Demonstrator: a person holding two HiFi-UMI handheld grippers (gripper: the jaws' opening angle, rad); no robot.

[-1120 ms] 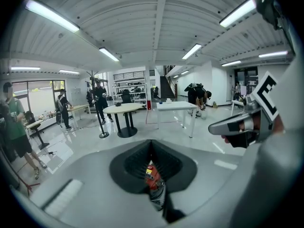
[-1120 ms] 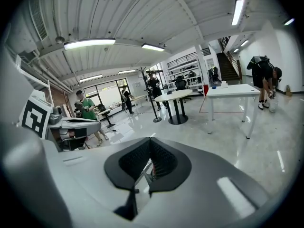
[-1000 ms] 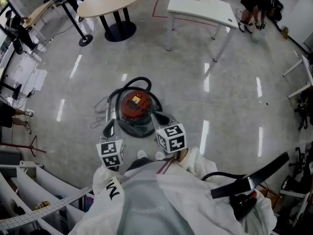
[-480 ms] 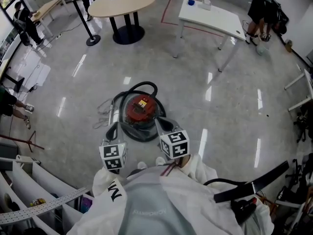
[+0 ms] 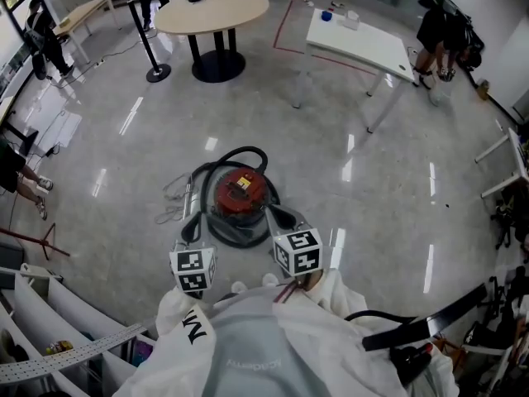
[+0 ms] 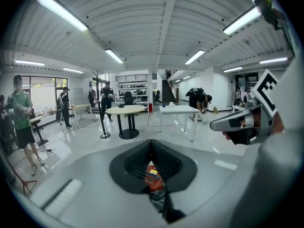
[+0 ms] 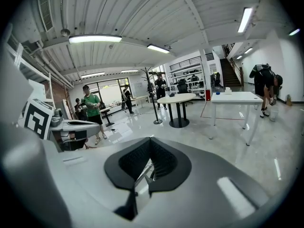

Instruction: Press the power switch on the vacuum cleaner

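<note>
The shiny grey floor (image 5: 372, 188) fills a big room. Close to the person, the left gripper (image 5: 188, 227) and the right gripper (image 5: 278, 218) hang in the air. Both have their jaws squeezed together on nothing. Just past them, on the floor, sits the red vacuum cleaner (image 5: 240, 195), apart from both. I cannot tell if its switch is pressed or still waiting. No boxes or bins are near.

Vacuum cleaner (image 5: 240, 197): we find it on the floor (image 5: 372, 180), just ahead of the left tool (image 5: 188, 226) and the right tool (image 5: 277, 216).
Hose (image 5: 235, 154): loops behind the vacuum cleaner, beyond both tools.
Metal wand (image 5: 188, 190): on the floor, ahead of the left tool, beside the vacuum cleaner.
Round bench (image 5: 212, 11): we place it well ahead of the left tool.
Rectangular bench (image 5: 359, 40): well ahead, right of the right tool.
</note>
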